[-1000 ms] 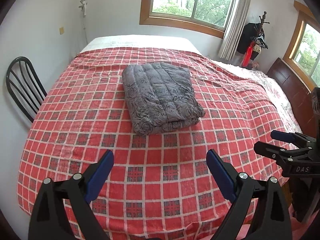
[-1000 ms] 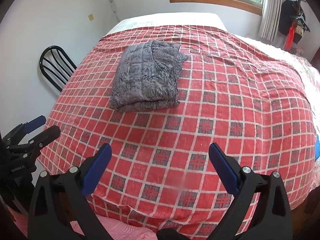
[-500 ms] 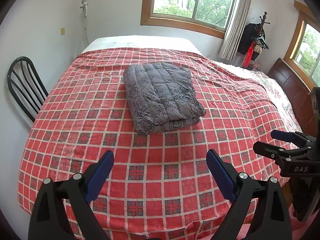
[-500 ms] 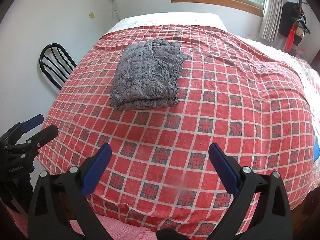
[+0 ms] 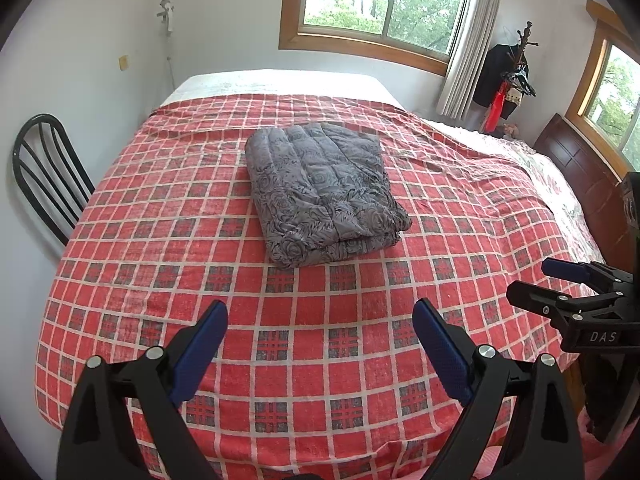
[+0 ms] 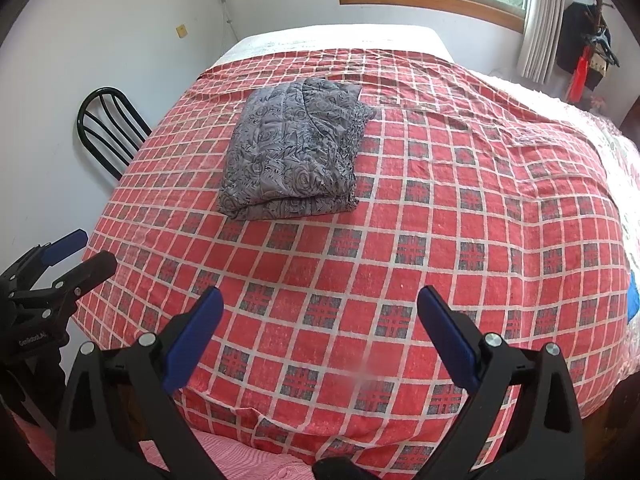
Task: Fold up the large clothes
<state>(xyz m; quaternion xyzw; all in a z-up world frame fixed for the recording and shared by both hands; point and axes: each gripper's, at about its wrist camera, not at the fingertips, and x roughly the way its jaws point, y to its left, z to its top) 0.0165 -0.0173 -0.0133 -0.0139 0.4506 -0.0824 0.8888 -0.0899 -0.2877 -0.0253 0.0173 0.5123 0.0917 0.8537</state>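
Grey quilted garment (image 5: 322, 194) lies folded in a thick bundle on the red checked bedspread (image 5: 160, 240), toward the bed's far half. At far left a black chair (image 5: 44, 172) stands by the wall. Left gripper (image 5: 320, 344) and right gripper (image 6: 320, 334) both hover spread wide, empty, above the near edge.

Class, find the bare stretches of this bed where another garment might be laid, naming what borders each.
The red checked cover lies bare between the folded grey garment and the near edge, also rightward of it. Least room: the strip toward the black chair.
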